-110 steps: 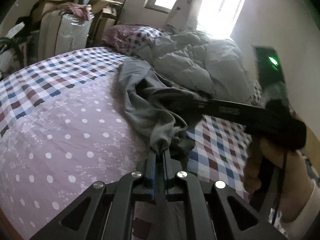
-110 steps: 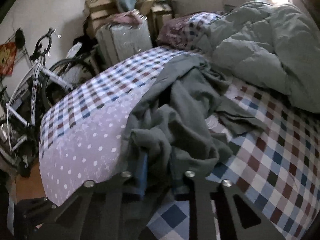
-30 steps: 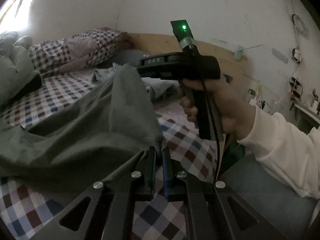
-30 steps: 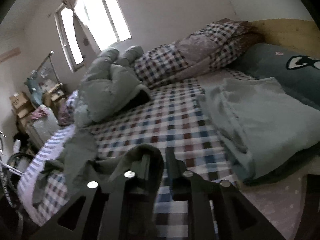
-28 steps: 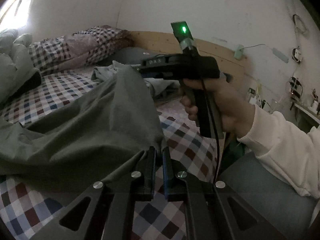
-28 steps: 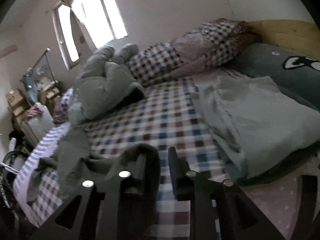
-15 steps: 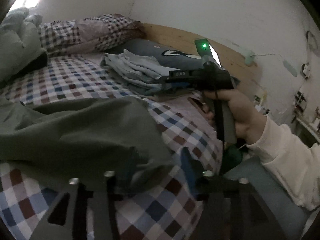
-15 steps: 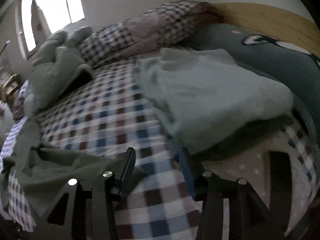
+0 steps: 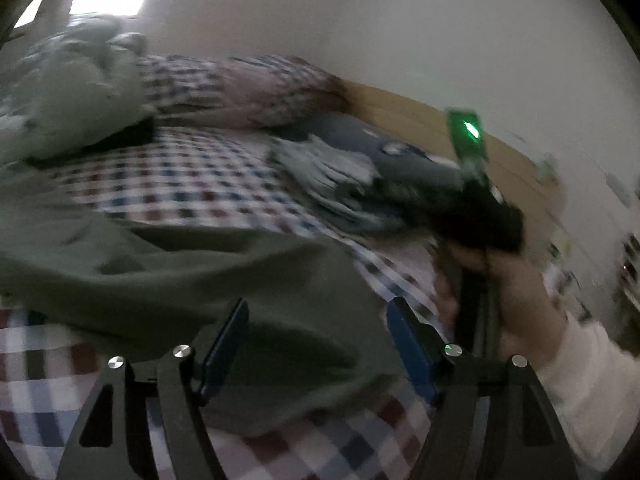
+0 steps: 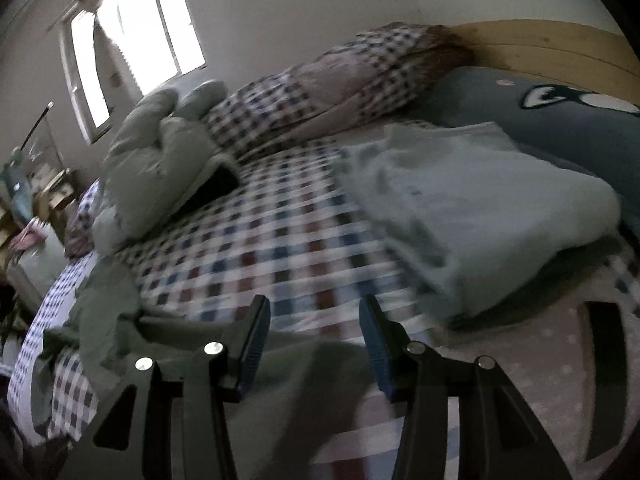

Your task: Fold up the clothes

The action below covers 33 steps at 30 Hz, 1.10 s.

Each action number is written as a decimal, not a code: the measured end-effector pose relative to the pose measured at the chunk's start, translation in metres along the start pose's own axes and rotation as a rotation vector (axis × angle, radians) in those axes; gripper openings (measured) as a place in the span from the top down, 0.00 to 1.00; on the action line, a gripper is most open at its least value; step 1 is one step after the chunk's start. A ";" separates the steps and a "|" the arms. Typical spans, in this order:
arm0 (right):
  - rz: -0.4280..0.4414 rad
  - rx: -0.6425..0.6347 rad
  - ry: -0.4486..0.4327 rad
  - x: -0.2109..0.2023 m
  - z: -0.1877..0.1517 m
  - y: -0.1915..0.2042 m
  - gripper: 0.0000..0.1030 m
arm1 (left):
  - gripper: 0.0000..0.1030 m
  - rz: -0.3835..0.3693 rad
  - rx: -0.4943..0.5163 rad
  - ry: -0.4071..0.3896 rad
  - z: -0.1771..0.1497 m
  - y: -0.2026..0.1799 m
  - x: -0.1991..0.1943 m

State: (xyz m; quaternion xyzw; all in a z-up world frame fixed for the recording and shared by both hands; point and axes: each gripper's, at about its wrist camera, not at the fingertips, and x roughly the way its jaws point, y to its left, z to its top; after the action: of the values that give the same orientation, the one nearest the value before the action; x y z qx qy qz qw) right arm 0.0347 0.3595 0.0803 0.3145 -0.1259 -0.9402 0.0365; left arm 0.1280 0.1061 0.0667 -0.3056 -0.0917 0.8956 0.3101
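Observation:
An olive-grey garment (image 9: 200, 272) lies spread and rumpled on the checked bedsheet (image 9: 180, 184). My left gripper (image 9: 316, 320) hovers just over its near edge with the jaws opening. Cloth lies loose between the blue pads (image 9: 224, 344), which do not press on it. In the right wrist view the same garment (image 10: 288, 384) lies under and to the left of my right gripper (image 10: 314, 316). That gripper stands open with nothing gripped. A hand (image 9: 516, 292) in a white sleeve holds it at the right of the left wrist view.
A folded pale stack of clothes (image 10: 480, 208) rests at the right, against a dark blue pillow (image 10: 560, 120) and a wooden headboard (image 10: 540, 48). A checked pillow (image 10: 340, 76) and a bunched grey-green duvet (image 10: 160, 160) lie further back. Boxes stand far left beside the bed.
Both grippers were shut on the garment and held it up. They have let go and spread their jaws, and the garment now lies flat on the bed.

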 end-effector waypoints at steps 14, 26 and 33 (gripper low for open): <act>0.132 -0.109 -0.032 0.016 -0.021 0.087 0.45 | 0.24 0.283 -0.195 -0.128 0.020 0.092 -0.025; 0.191 -0.211 -0.003 0.028 -0.037 0.126 0.41 | 0.24 0.432 -0.512 -0.277 0.018 0.185 -0.076; 0.223 -0.218 0.009 0.033 -0.039 0.138 0.41 | 0.24 0.503 -0.660 -0.330 0.007 0.243 -0.113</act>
State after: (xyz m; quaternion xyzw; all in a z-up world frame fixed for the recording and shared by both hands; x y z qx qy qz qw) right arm 0.0298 0.2133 0.0668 0.2971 -0.0570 -0.9369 0.1754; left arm 0.0721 -0.1549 0.0419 -0.2541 -0.3435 0.9027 -0.0504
